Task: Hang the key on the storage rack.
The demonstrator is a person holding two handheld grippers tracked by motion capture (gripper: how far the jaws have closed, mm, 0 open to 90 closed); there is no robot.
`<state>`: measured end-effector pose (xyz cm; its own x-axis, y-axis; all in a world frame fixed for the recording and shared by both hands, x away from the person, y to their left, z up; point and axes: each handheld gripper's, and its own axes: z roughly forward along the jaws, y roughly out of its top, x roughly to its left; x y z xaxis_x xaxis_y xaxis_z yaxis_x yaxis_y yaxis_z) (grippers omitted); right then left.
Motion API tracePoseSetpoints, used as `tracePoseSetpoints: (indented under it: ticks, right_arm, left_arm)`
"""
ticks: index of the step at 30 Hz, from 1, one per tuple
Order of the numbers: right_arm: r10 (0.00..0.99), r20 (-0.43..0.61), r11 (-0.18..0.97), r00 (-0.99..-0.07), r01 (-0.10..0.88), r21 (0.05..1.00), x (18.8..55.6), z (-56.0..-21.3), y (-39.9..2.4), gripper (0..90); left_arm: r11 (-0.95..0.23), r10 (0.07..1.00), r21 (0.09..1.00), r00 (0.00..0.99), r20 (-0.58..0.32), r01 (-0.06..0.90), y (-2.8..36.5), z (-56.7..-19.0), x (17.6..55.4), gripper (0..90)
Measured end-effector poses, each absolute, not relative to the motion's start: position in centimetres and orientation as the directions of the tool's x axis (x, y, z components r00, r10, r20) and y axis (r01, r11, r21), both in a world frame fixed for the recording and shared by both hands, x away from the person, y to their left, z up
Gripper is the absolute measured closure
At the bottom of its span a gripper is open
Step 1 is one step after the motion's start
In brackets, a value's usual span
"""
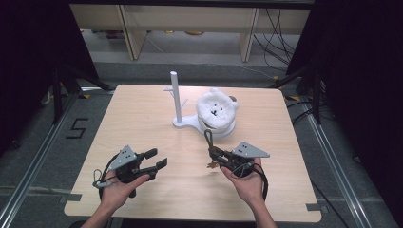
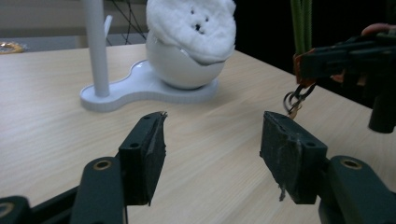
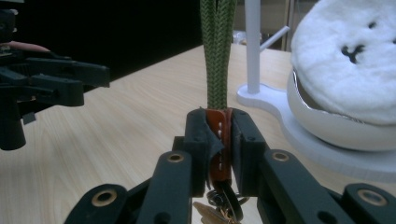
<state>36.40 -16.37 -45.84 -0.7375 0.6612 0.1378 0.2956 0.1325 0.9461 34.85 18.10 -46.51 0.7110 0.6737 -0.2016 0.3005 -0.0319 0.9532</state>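
We have the key strap clamped by its leather tab between our right gripper fingers, lifted above the worktop. The left gripper waits, fingers apart. Hanging it on the white stand looks still undone.

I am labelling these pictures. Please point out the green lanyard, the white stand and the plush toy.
green lanyard (image 3: 218, 51), right gripper view, braided strap.
white stand (image 1: 175, 95), high view, upright pole.
plush toy (image 2: 194, 23), left gripper view, face.
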Motion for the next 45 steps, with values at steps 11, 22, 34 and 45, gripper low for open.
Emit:
tracePoseSetpoints:
  ticks: [11, 22, 34, 45]
  right_arm:
    - [0.63, 0.124, 0.118, -0.766, 0.252, 0.96, 36.8, -45.3, -14.3, 79.2]
    - [0.591, 0.147, 0.1, -0.793, 0.253, 0.962, 36.9, -45.3, -13.0, 79.2]
    - [0.58, 0.127, 0.113, -0.805, 0.234, 0.966, 36.6, -45.4, -12.5, 79.2]
    - [0.57, 0.128, 0.109, -0.812, 0.23, 0.967, 36.6, -45.4, -12.2, 79.2]
  left_arm:
    - [-0.039, 0.597, 0.958, 0.775, -0.206, 0.285, 15.3, -43.7, 37.5, 51.3]
    - [-0.009, 0.515, 0.956, 0.821, -0.246, 0.292, 12.8, -42.8, 38.8, 59.3]
    - [0.047, 0.47, 0.948, 0.831, -0.298, 0.314, 12.0, -42.8, 39.2, 72.5]
    - [0.061, 0.449, 0.941, 0.832, -0.325, 0.334, 12.1, -42.8, 39.1, 82.0]
